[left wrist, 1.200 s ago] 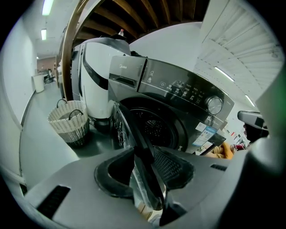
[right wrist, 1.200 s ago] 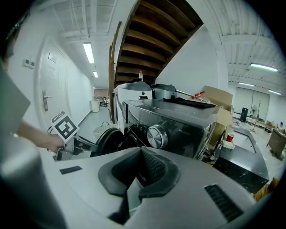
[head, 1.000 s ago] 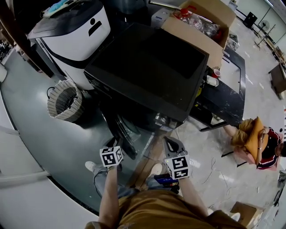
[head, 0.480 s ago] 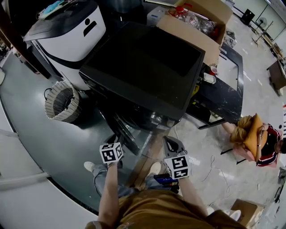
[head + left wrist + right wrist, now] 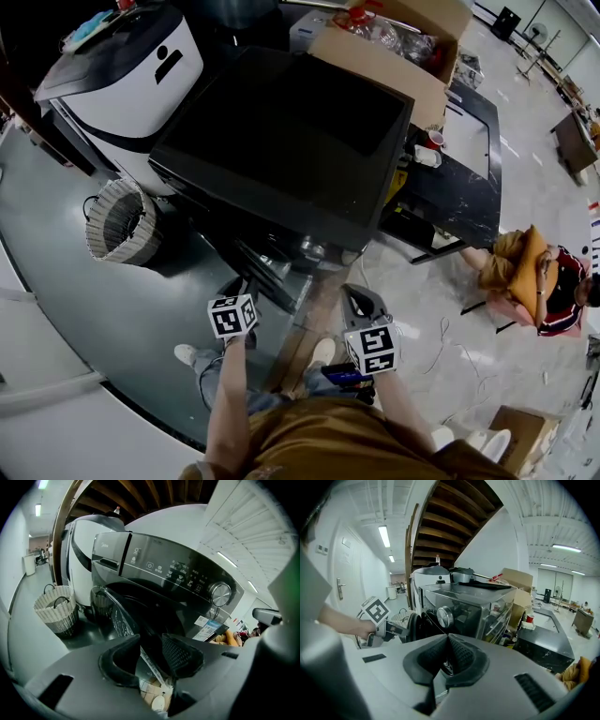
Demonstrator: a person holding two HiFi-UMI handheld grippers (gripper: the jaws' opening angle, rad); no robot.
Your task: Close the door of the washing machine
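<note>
The black washing machine [image 5: 291,141] stands ahead of me, its round glass door [image 5: 267,272] swung open towards me. In the left gripper view the door [image 5: 115,616] runs down into the gap of my left gripper [image 5: 150,656]. Its jaws stand apart, with the door's thin edge between them, and I see no pad pressing on it. In the head view the left gripper [image 5: 236,292] is right at the door's lower edge. My right gripper [image 5: 361,302] hangs to the right of the door, apart from it. Its pads [image 5: 459,656] meet with nothing between them.
A wicker basket [image 5: 122,220] sits on the floor left of the machine, and a white appliance [image 5: 122,75] stands behind it. A cardboard box [image 5: 394,47] and a black table [image 5: 459,187] are at the right. A person [image 5: 530,281] sits on the floor beyond, by loose cables.
My left gripper has edged forward to the door. The view has shifted, so the machine sits further left in it. The door stands at the same angle.
</note>
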